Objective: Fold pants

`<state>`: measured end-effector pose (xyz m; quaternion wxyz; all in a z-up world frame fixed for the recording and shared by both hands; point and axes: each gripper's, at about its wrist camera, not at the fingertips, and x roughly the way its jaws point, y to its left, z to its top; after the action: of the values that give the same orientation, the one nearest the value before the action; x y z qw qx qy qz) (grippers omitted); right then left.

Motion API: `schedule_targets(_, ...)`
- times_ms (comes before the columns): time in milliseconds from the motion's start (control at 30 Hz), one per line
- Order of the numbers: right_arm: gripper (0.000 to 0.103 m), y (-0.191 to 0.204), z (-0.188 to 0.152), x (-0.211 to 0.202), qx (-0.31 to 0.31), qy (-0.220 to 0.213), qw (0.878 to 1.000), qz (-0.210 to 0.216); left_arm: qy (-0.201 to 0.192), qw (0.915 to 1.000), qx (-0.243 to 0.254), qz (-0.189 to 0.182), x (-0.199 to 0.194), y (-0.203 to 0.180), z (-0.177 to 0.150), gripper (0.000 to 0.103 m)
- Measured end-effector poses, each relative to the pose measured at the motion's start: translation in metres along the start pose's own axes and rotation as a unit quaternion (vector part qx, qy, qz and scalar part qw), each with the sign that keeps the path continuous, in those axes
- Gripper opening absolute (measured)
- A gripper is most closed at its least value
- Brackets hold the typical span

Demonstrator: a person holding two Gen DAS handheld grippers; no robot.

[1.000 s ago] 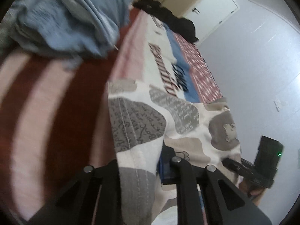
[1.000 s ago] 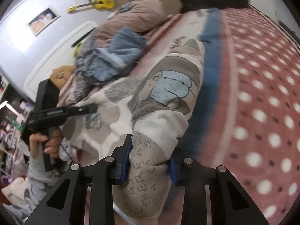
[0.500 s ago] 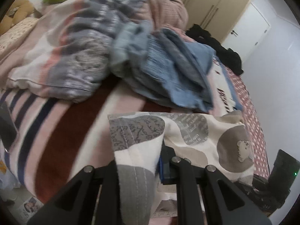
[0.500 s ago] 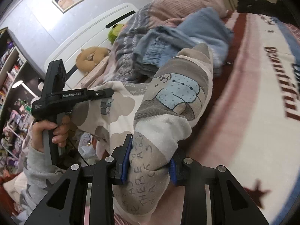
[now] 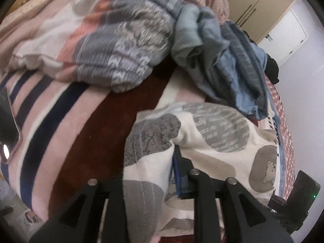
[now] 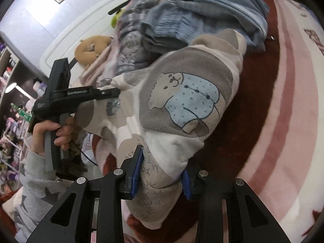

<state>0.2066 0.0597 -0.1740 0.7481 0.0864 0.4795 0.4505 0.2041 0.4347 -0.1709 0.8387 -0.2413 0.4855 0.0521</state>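
Both of my tools are pinching the pants. My left tool (image 5: 149, 174) is closed tight on one end of the pants (image 5: 218, 139), which are cream with gray spots and a little bear. They hang just over the striped blanket (image 5: 60, 125) on the bed. A phone (image 5: 7, 121) lies at the far left edge. Behind the pants sits a gray and pink quilt (image 5: 113, 32), with a pile of blue clothes (image 5: 226, 60) to its right. My right tool (image 6: 162, 172) squeezes the other end of the pants, bunched up thick between its blue pads (image 6: 136, 174).
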Motion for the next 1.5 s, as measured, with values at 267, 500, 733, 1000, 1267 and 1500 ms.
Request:
schedule_targets(267,0.039,0.001,-0.007,-0.037,-0.037,-0.020,0.998,-0.039,-0.059,0.9944,0.007,0.087,-0.045,0.003,0.003,0.056)
schedule_targets(500,0.039,0.018,0.013,-0.077,-0.068,-0.094,0.992,-0.043,-0.097,0.9945,0.034,0.021,-0.067,-0.028,0.011,0.056)
schedule_targets(733,0.039,0.023,0.016,-0.041,-0.067,-0.055,0.995,-0.042,-0.046,0.9950,0.025,0.085,-0.012,-0.016,0.018,0.064)
schedule_targets(1000,0.039,0.001,0.016,-0.032,-0.049,-0.033,0.997,-0.046,0.041,0.9934,-0.079,-0.073,0.038,0.032,0.039,0.079)
schedule_targets(1267,0.039,-0.015,0.019,-0.026,-0.031,-0.030,0.998,-0.038,0.003,0.9984,-0.012,-0.056,0.014,-0.012,0.036,0.032)
schedule_targets(1500,0.039,-0.023,0.018,-0.026,-0.015,-0.030,0.999,-0.030,-0.162,0.9816,0.102,-0.009,-0.038,-0.046,0.025,0.022)
